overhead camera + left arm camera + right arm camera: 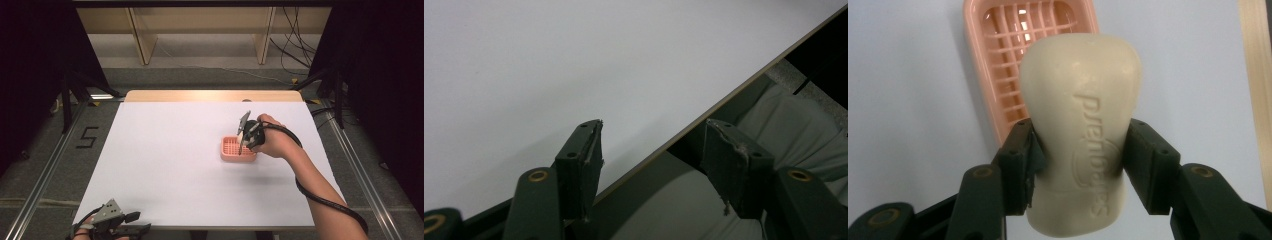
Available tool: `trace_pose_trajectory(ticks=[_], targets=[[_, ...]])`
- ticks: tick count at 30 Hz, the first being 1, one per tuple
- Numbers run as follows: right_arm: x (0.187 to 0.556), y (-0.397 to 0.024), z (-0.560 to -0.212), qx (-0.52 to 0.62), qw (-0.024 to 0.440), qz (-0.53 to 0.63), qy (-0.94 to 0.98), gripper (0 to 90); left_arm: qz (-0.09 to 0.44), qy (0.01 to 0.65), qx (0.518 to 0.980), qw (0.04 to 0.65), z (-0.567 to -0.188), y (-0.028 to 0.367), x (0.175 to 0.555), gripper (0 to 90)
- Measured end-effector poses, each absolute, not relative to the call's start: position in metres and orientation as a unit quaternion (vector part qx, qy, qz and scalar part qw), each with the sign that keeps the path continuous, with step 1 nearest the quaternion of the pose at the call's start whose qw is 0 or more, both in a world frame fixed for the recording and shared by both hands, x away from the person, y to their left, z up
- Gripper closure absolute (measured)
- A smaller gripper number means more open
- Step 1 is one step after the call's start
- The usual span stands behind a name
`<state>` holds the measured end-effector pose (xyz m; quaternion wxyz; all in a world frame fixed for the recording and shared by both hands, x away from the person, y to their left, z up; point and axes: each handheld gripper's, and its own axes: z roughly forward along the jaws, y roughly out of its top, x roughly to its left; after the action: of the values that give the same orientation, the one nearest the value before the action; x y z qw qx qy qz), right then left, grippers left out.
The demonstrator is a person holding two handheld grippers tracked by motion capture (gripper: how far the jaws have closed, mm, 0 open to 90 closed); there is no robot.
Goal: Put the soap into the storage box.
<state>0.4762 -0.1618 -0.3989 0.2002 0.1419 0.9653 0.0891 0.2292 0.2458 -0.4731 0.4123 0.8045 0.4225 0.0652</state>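
Note:
A cream bar of soap (pixel 1080 130) with embossed lettering is clamped between the jaws of my right gripper (pixel 1079 145), which is shut on it. It hangs just above a pink slatted soap dish (pixel 1013 60). From above, the right gripper (pixel 245 137) points down over that pink dish (pixel 237 149) at the table's right middle. My left gripper (pixel 135 224) rests at the near left table edge, open. Its fingertips (pixel 586 150) stand wide apart with nothing between them, straddling the table's edge.
A white sheet (pixel 175 160) covers the table, with a wooden strip (pixel 212 95) showing along the far edge. Cables trail from both grippers. Grey cloth (pixel 789 125) shows beyond the table edge in the left gripper view.

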Motion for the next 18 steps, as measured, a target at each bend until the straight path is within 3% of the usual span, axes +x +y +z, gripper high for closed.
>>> trace_pose_trajectory(ticks=[18], targets=[[0.4756, -0.1571, -0.4065, 0.142, 0.208, 0.097, 0.963, 50.9, 0.066, 0.426, 0.797, 0.424, -0.4741, 0.2441, 0.2285, 40.4]])
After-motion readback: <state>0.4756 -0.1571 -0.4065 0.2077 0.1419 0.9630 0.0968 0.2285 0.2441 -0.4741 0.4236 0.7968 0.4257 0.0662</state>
